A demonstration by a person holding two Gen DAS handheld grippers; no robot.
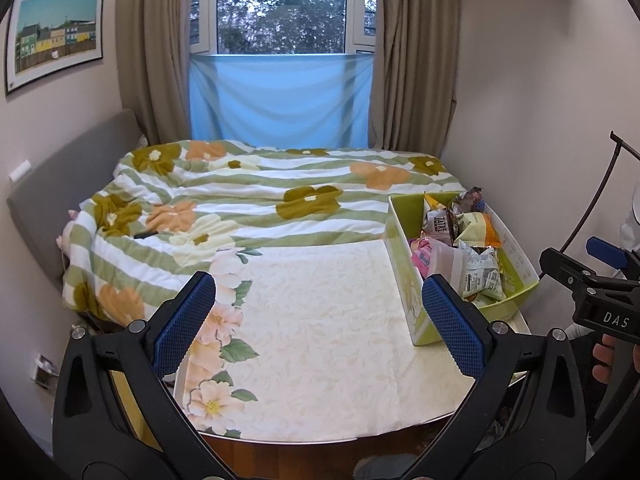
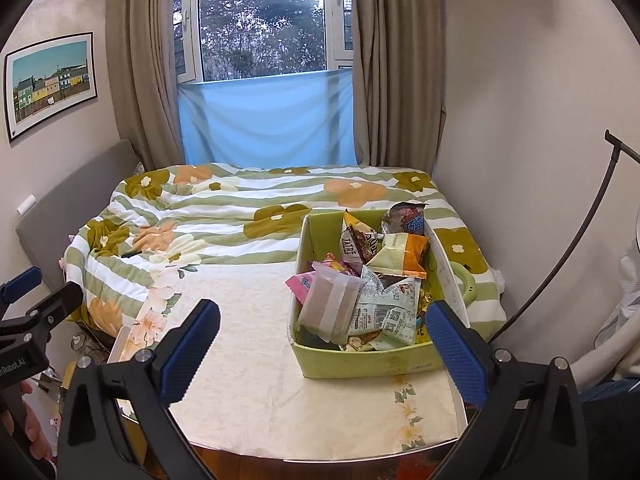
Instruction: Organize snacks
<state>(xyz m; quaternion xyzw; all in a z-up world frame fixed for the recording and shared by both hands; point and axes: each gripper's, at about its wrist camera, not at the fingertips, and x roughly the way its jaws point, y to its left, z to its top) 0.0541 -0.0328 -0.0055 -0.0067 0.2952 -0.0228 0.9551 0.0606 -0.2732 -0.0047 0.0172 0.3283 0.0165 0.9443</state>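
A green cardboard box [image 2: 360, 364] stands on the right side of the table and holds several snack packets, among them a clear-wrapped brown one [image 2: 332, 308], a white printed one [image 2: 386, 308] and an orange-and-green one [image 2: 402, 258]. The box also shows in the left wrist view [image 1: 400, 276]. My right gripper [image 2: 324, 344] is open and empty, hovering just in front of the box. My left gripper [image 1: 320, 320] is open and empty above the table's cloth, with the box to its right.
The table [image 2: 280, 380] has a cream floral cloth and a rounded front edge. Behind it lies a bed with a flowered quilt [image 2: 224, 208], then a window with curtains. A wall stands close on the right, with a black curved rod [image 2: 576, 240].
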